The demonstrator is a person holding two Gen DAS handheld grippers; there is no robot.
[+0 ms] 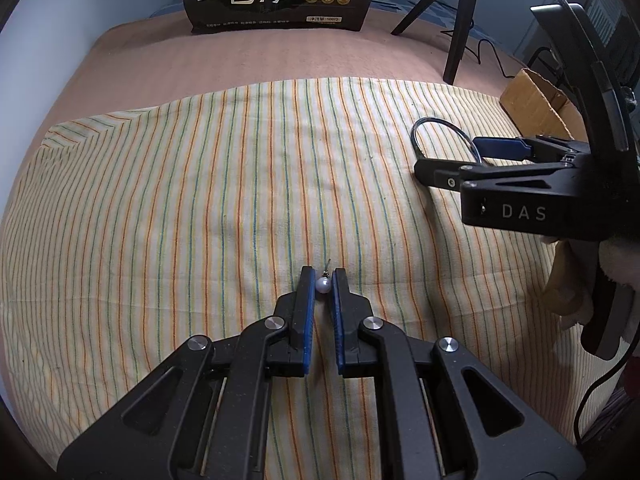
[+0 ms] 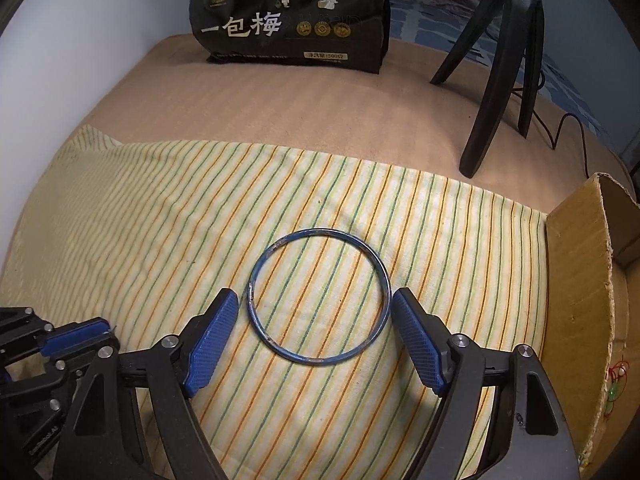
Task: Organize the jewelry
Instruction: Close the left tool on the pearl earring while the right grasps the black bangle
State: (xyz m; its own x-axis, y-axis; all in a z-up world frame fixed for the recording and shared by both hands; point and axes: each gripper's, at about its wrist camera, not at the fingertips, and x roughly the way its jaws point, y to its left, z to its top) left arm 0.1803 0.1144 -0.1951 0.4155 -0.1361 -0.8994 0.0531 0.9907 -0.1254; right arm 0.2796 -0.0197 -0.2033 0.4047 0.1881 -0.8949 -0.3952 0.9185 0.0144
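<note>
The pearl earring point(image 1: 323, 286) looks tiny and slippery; the left hand-held gripper point(image 1: 322, 280) pinches its ball. The right hand-held gripper point(image 2: 316, 312) is spread around the stiff bangle point(image 2: 319, 298).

Striped cloth point(image 2: 160, 220) beneath the jaws, black snack bag point(image 2: 294, 16) far ahead, tripod point(image 2: 504, 68) ahead right, cardboard box point(image 2: 580, 280) right.

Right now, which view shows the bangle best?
The right wrist view: the whole bangle lies flat on the striped cloth between the open right gripper fingers. The left wrist view shows only an arc, edge-on, behind that gripper.
</note>
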